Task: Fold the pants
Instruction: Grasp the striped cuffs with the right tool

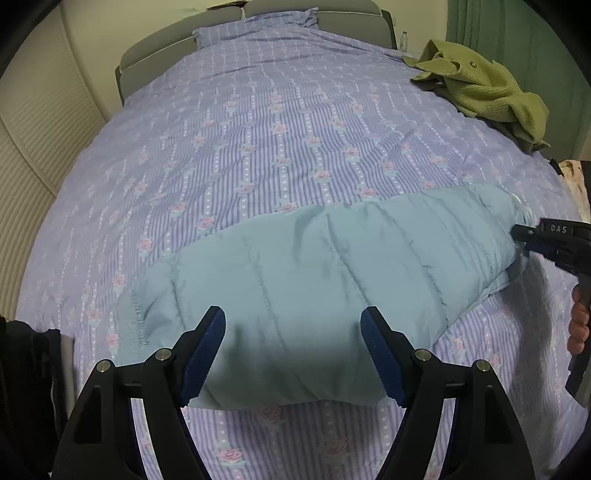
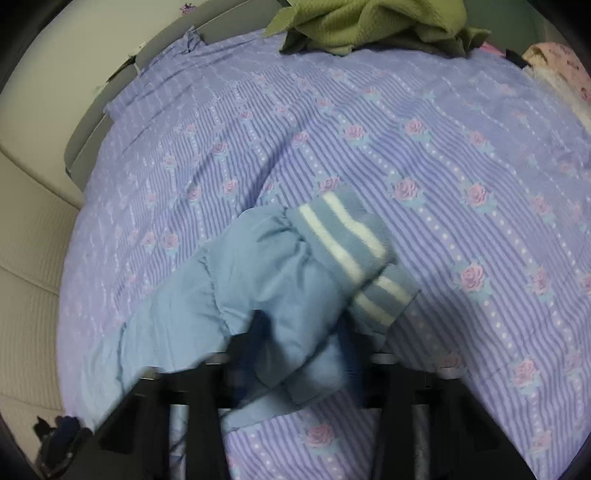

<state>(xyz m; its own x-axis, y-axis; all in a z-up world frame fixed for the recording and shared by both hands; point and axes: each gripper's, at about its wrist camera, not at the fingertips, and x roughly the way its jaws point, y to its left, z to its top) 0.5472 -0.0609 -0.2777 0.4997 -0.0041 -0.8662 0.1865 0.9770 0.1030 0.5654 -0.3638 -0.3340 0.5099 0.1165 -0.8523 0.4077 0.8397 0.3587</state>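
Note:
Light blue quilted pants (image 1: 314, 266) lie folded lengthwise across the near part of the bed. My left gripper (image 1: 293, 354) is open and empty, its blue pads (image 1: 207, 354) spread just above the pants' near edge. My right gripper (image 1: 517, 232) is at the pants' right end. In the right wrist view the pants (image 2: 258, 295) bulge up between the blurred fingers of the right gripper (image 2: 299, 343), which is shut on the fabric beside the blue-and-white striped cuffs (image 2: 351, 251).
The bed carries a purple striped cover with roses (image 1: 277, 129). A green knitted garment (image 1: 480, 85) lies at the far right. Pillows (image 1: 258, 29) and a grey headboard are at the far end. A pale wall (image 1: 33, 147) runs along the left. Dark items (image 1: 26, 369) sit at the near left.

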